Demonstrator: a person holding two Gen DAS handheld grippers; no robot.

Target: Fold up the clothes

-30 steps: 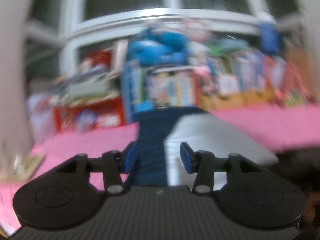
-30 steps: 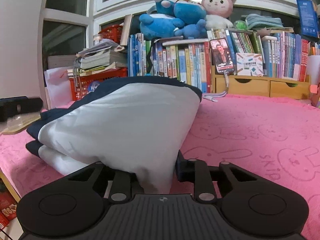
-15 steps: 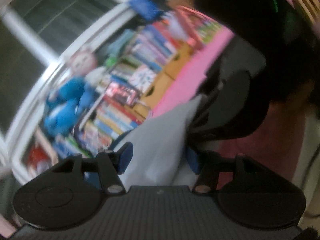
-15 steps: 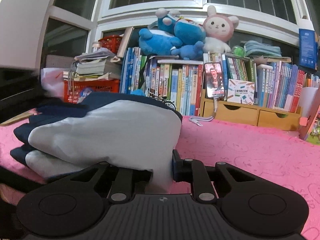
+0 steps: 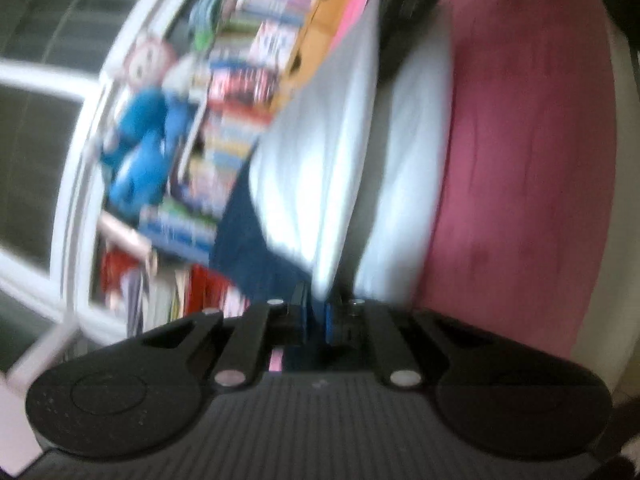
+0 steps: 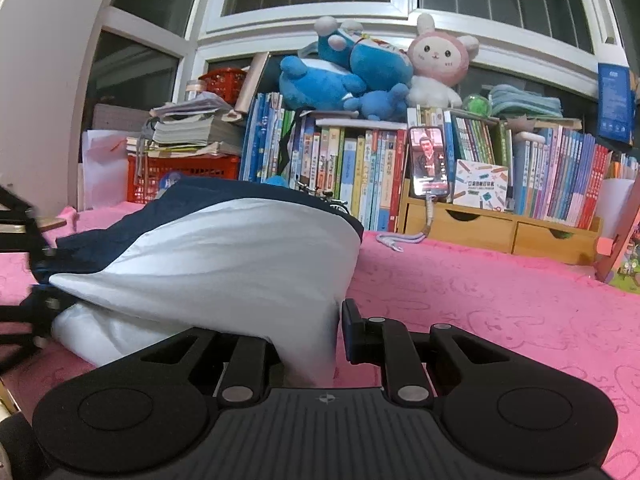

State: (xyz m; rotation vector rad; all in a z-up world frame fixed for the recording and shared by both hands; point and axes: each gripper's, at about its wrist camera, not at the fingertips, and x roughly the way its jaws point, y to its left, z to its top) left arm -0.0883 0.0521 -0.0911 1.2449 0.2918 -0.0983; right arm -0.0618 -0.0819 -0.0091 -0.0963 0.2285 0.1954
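Note:
A folded white and navy garment (image 6: 224,256) lies on the pink cloth-covered table (image 6: 500,300). My right gripper (image 6: 320,332) holds the garment's near white corner between its jaws; only the right finger shows, the left is hidden under cloth. In the blurred, rolled left wrist view, my left gripper (image 5: 314,316) is shut on the garment's (image 5: 316,160) navy and white edge. The left gripper also shows at the far left of the right wrist view (image 6: 36,280), at the garment's other end.
A row of books (image 6: 360,168) and a wooden drawer unit (image 6: 496,228) stand at the back, with plush toys (image 6: 360,72) on top. A red basket (image 6: 180,172) with stacked papers is at the back left. A phone (image 6: 430,160) leans on the books.
My left gripper has rolled sideways, moved to the garment's edge and closed on it. My right gripper has stayed on the near corner, with its view dropping slightly.

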